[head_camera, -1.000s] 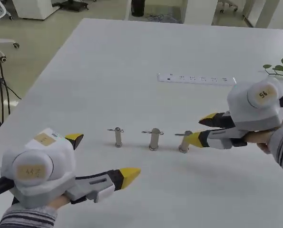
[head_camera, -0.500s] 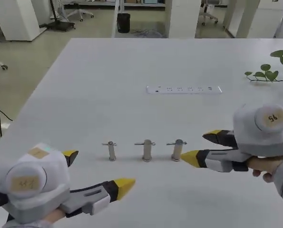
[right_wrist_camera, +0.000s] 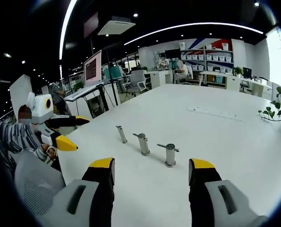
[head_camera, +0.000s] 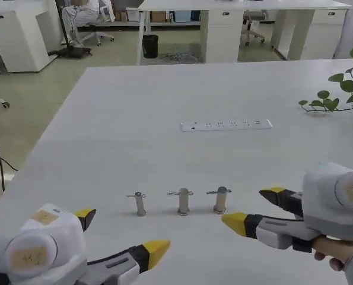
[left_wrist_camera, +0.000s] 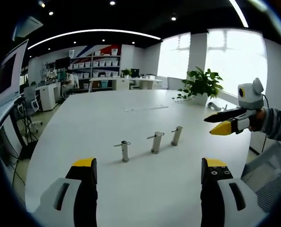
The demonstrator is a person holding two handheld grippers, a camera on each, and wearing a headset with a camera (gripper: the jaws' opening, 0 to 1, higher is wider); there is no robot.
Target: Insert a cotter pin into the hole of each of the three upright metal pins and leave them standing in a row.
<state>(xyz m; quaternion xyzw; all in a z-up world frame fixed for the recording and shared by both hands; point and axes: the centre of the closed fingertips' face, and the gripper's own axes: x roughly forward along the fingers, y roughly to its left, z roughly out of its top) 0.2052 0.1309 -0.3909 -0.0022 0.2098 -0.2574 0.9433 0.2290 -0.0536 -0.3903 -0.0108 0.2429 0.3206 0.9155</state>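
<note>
Three metal pins stand upright in a straight row on the white desk, near its front edge and spaced apart from one another. Each has a thin cotter pin lying crosswise near its top and sticking out to the side.

The left gripper hovers at the lower left of the head view, in front of the row and well clear of it. Its yellow-tipped fingers are spread wide, with nothing between them. In the left gripper view the row of pins sits between and beyond the two fingers.

The right gripper hovers at the lower right, just beside the rightmost pin but not touching it. Its fingers are also apart and hold nothing. In the right gripper view the pins run away from it in a line toward the other gripper.

Further back on the desk lies a white power strip. A leafy plant reaches in from the right edge.
</note>
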